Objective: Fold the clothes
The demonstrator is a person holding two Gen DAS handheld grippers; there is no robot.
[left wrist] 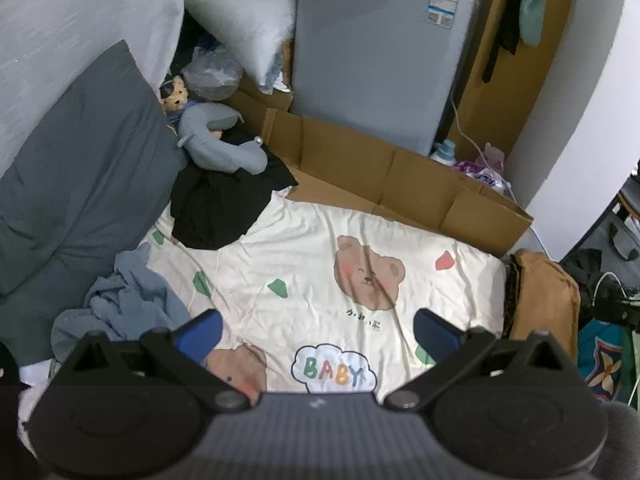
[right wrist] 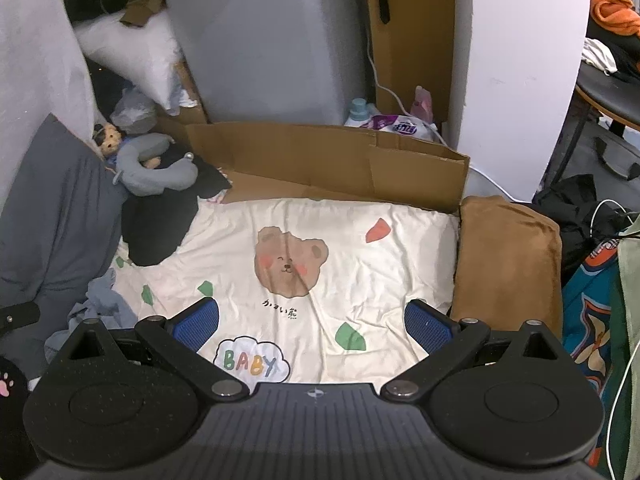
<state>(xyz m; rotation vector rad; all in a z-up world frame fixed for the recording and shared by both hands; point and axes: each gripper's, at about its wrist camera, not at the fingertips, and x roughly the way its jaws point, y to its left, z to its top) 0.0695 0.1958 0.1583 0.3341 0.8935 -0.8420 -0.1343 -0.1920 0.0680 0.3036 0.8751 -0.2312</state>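
Note:
A crumpled black garment (left wrist: 224, 204) (right wrist: 160, 220) lies at the far left of the cream bear-print bed sheet (left wrist: 300, 248) (right wrist: 360, 272). Nearer, at the left edge, a rumpled blue-grey garment (left wrist: 128, 300) (right wrist: 100, 304) sits in a heap. A folded brown garment (left wrist: 548, 292) (right wrist: 508, 264) rests at the sheet's right edge. My left gripper (left wrist: 316, 332) hovers open over the near part of the sheet, nothing between its blue pads. My right gripper (right wrist: 312, 320) is likewise open and holds nothing, above the same sheet.
A flattened cardboard box (left wrist: 380, 168) (right wrist: 328, 156) borders the far side of the sheet, in front of a grey appliance (left wrist: 368, 48) (right wrist: 260, 48). A dark grey pillow (left wrist: 80, 168) and a grey neck pillow (left wrist: 216, 140) (right wrist: 152, 168) lie at the left. Bags and cables crowd the right (right wrist: 592, 280).

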